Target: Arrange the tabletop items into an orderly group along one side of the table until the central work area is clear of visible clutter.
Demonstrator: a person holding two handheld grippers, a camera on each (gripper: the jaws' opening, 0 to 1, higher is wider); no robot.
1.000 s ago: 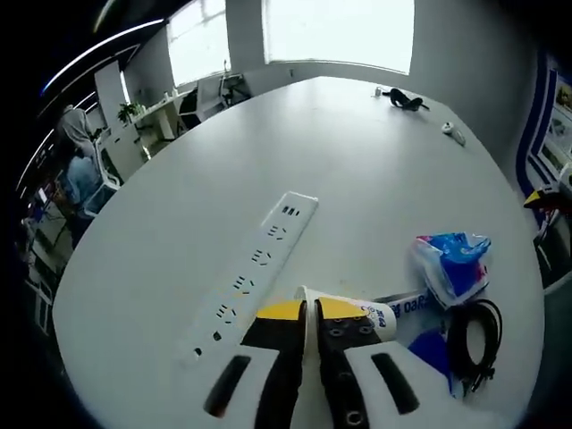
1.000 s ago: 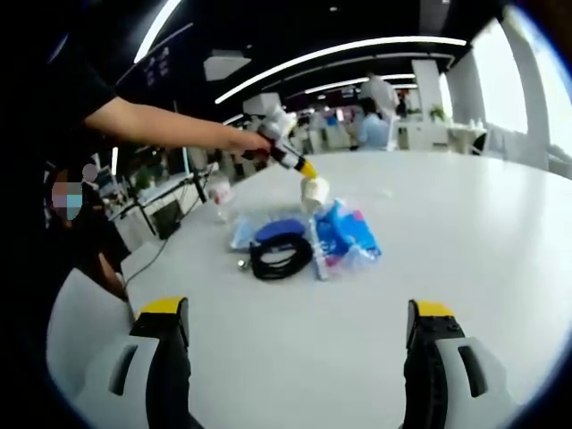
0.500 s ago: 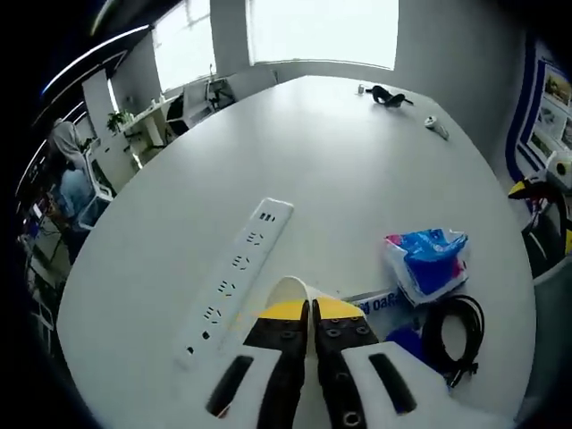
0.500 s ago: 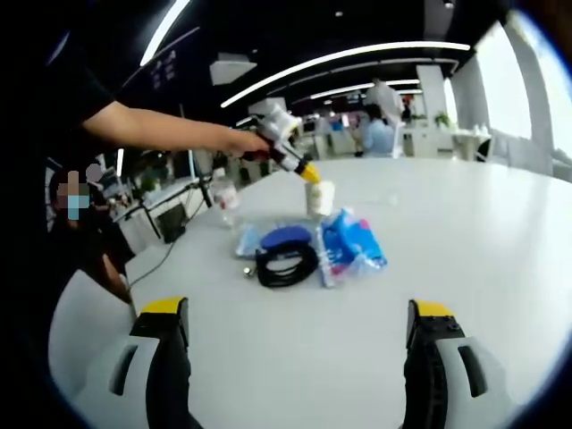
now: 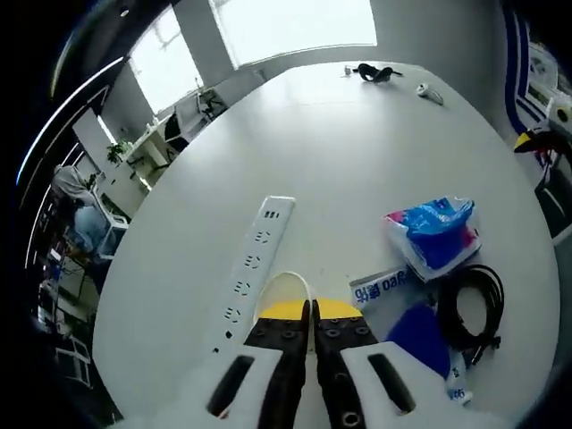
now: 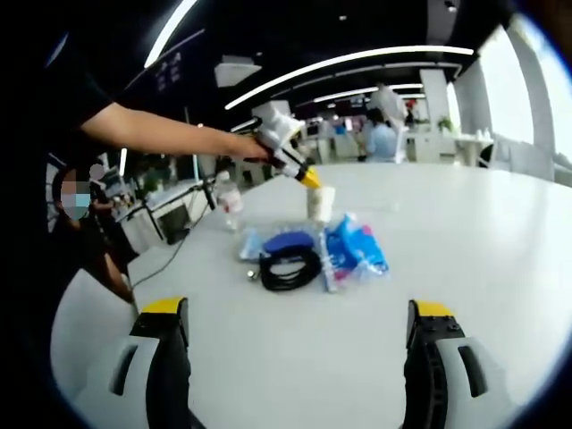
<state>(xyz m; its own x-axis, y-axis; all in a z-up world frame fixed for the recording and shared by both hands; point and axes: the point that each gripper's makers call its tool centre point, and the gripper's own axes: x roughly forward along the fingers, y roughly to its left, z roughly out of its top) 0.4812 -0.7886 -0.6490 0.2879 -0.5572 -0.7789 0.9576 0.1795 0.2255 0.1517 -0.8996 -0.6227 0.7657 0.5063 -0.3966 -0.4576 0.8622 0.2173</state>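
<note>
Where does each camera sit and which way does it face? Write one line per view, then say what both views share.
Left gripper view: rides the left gripper, looking down on the white table; its jaws pinch a paper cup beside a power strip.
Right gripper view: rides the right gripper, low, facing across the table; its jaws are open, the person's arm reaches in.
Shared: cup, blue tissue pack, coiled black cable.

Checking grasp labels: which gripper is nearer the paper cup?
Left. The left gripper is shut on the paper cup; the right gripper hangs open, well short.
</note>
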